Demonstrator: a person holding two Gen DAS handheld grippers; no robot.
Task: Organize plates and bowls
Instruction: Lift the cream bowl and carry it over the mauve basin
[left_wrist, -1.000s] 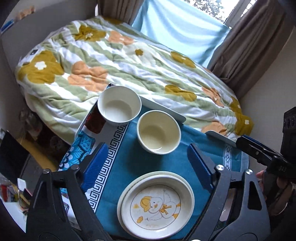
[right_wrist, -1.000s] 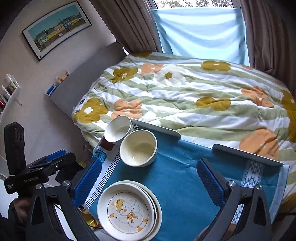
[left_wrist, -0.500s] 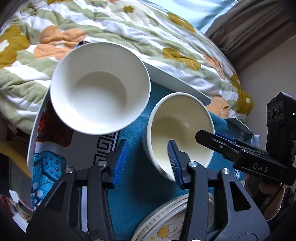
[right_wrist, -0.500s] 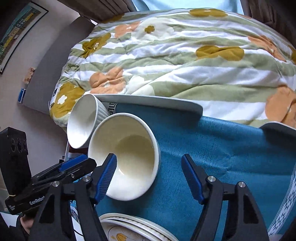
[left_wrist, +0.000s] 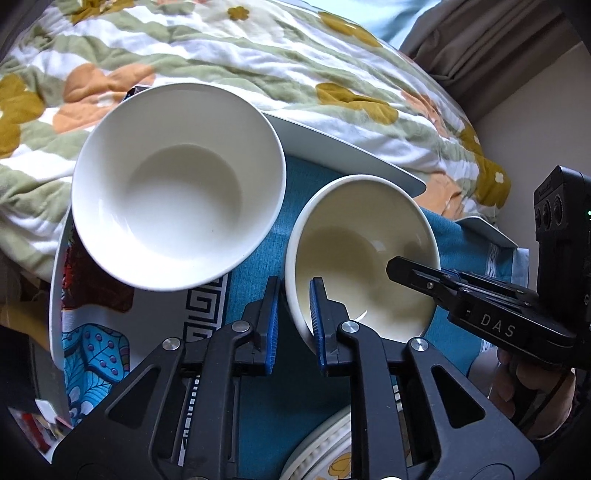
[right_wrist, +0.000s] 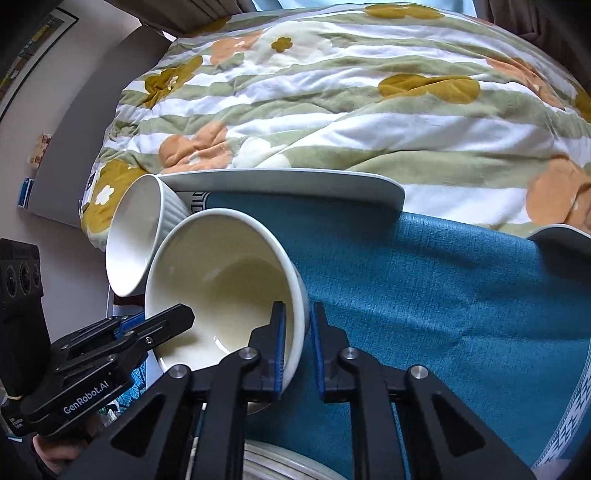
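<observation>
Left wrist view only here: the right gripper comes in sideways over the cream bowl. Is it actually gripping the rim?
Observer: Yes. The right gripper is shut on the rim of the cream bowl, one pad inside, one outside.
Operator: Is the white bowl plain on the outside?
Observer: No. The white bowl has a ribbed outer wall.
Operator: Anything on the far side of the cream bowl?
Observer: In the right wrist view, only bare blue cloth lies to its right.

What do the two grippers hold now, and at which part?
Both hold the cream bowl by its rim: the left gripper at the near-left wall, the right gripper at the opposite side.
</observation>
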